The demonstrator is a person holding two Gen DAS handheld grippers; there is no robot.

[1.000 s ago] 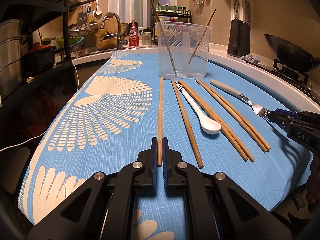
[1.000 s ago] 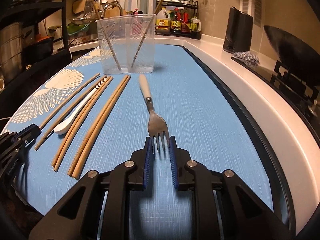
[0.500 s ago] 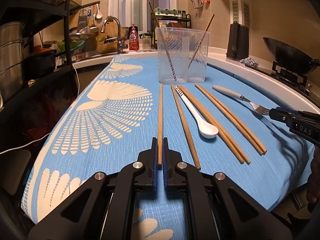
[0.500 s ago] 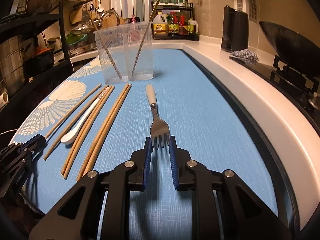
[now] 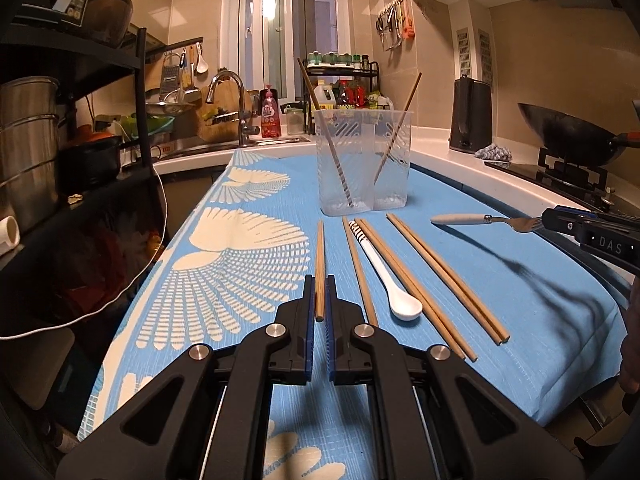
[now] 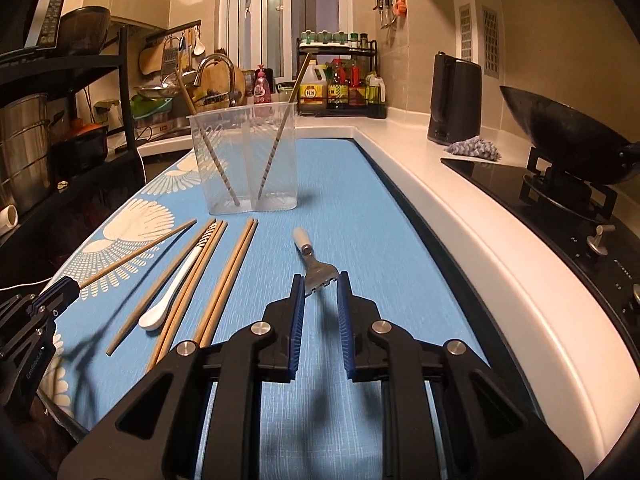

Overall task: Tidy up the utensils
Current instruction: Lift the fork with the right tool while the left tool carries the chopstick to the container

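- Your left gripper (image 5: 320, 296) fingers pinch one chopstick (image 5: 320, 256) above the blue tabletop (image 5: 520, 320).
- Your right gripper (image 6: 320, 300) fingers clamp the fork (image 6: 316, 270) by its tines, lifted before the clear holder (image 6: 244, 160).

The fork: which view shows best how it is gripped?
The right wrist view: the fork sits between the right gripper fingers, held by its tines, handle pointing away. The left wrist view shows it side-on at the frame's right, raised off the blue cloth.

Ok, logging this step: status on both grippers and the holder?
Left hand-held gripper shut on chopstick. Right hand-held gripper shut on fork, lifted. Clear holder holds two chopsticks; path open.
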